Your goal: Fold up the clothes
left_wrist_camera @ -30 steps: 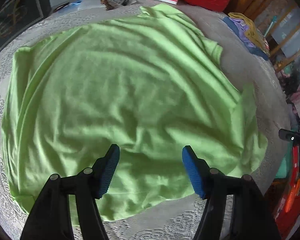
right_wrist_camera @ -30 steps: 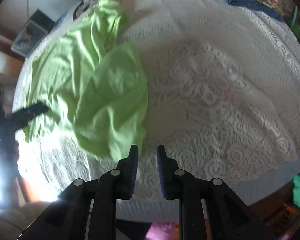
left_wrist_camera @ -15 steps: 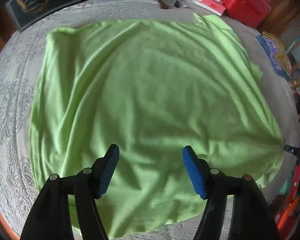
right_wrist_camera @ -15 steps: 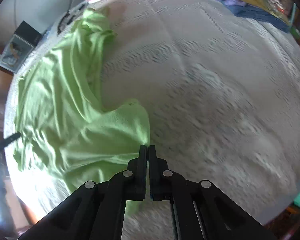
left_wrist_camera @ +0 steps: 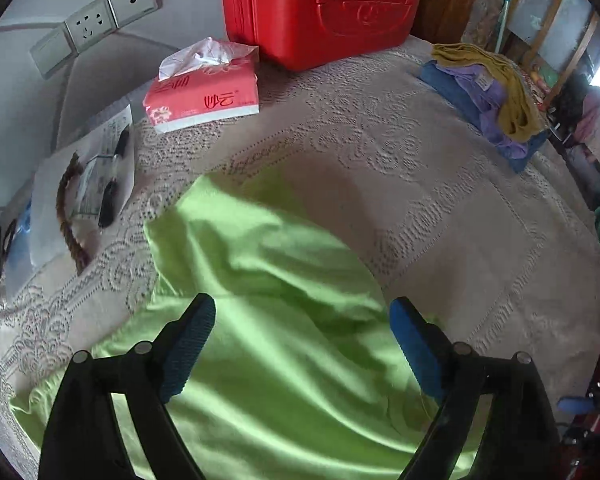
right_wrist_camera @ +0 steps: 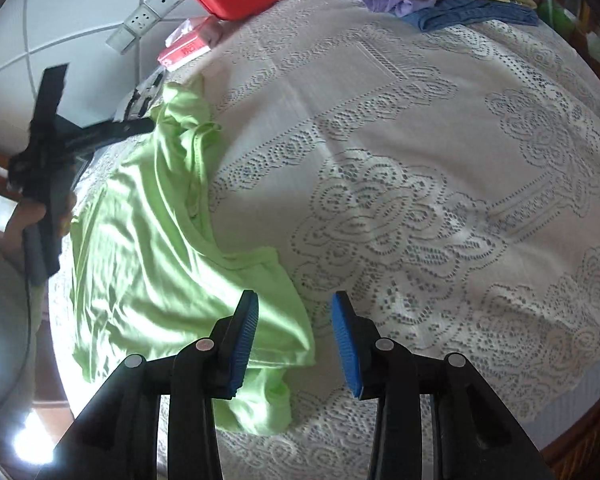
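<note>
A lime-green shirt lies on the lace tablecloth. My left gripper hovers over the shirt's far corner; its jaws are opening wide and the cloth lies loose beneath them, not pinched. In the right wrist view the shirt stretches along the left, its near sleeve edge doubled over. My right gripper stands above that edge with jaws opening; the blue pads press on nothing. A hand holds the other tool at the shirt's far end.
A red case and a tissue pack sit at the back by the wall. A pile of folded clothes lies at the back right. Papers and small items are at the left edge.
My left gripper swept across the shirt to its far corner near the tissue pack and spread wider. My right gripper, shut on the shirt's edge half a second ago, has let it go.
</note>
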